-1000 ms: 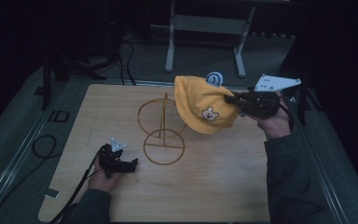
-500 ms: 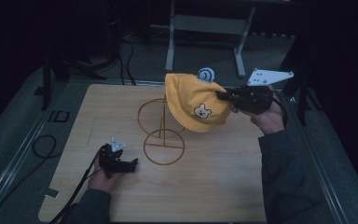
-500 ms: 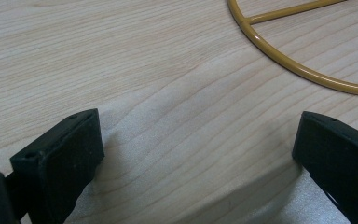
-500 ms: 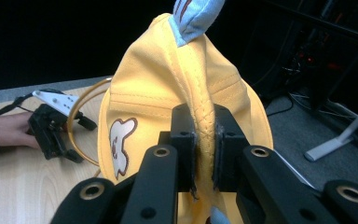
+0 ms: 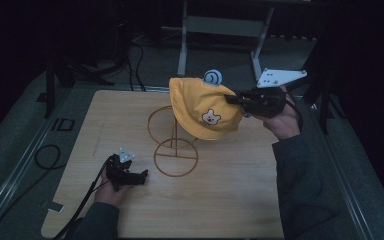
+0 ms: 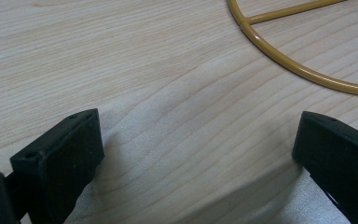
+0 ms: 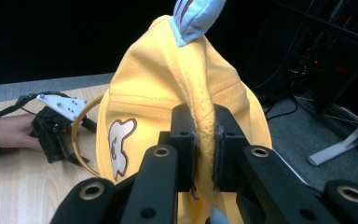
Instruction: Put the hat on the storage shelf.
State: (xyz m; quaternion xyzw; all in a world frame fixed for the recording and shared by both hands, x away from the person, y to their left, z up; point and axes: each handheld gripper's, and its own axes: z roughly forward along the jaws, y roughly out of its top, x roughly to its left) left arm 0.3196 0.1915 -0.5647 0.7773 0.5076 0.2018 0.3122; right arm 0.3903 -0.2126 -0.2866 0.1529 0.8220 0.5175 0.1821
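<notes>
A yellow hat with a bear patch and a pale blue ear hangs in the air over the upper ring of a gold wire stand. My right gripper is shut on the hat's right side. In the right gripper view its jaws pinch a seam fold of the hat, which hangs in front of the stand's ring. My left gripper rests on the wooden table just left of the stand's base ring. Its jaws stand wide apart, open, with bare wood between them and the base ring just ahead.
A grey metal frame stands on the floor behind the table. A black cable loops on the floor at the left. Metal rails run along both sides of the table. The other hand's gripper lies beyond the hat.
My right gripper has carried the hat to the left, from beside the stand to over its upper ring. The left gripper has stayed where it was.
</notes>
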